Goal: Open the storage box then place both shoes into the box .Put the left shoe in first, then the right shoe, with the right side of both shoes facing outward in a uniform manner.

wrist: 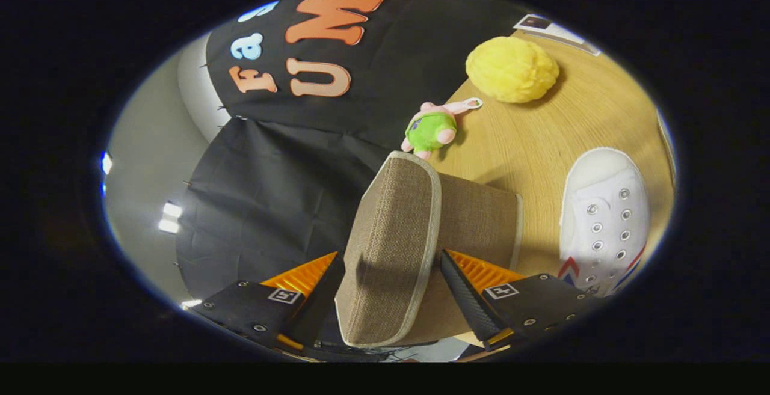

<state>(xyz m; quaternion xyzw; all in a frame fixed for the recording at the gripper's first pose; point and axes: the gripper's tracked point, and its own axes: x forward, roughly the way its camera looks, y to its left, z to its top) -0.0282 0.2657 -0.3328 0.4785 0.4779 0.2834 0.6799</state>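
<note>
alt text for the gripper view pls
The tool holds the brown fabric lid of a storage box between its fingers. Beyond it on the wooden table lie a white shoe, a green plush toy and a yellow pompom.

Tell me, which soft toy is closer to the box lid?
The green and pink plush toy, just beyond the brown lid between the gripper fingers. The yellow fluffy ball sits farther off.

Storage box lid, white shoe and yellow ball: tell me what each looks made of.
Storage box lid, standing between the gripper fingers: coarse woven fabric, matte brown, paler piped edging; likely over a stiff board, since it stays flat. White shoe: canvas-like cloth with shiny metal eyelets and a smooth, rubbery-looking toe. Yellow ball: fuzzy, plush or yarn; which one is unclear.
</note>
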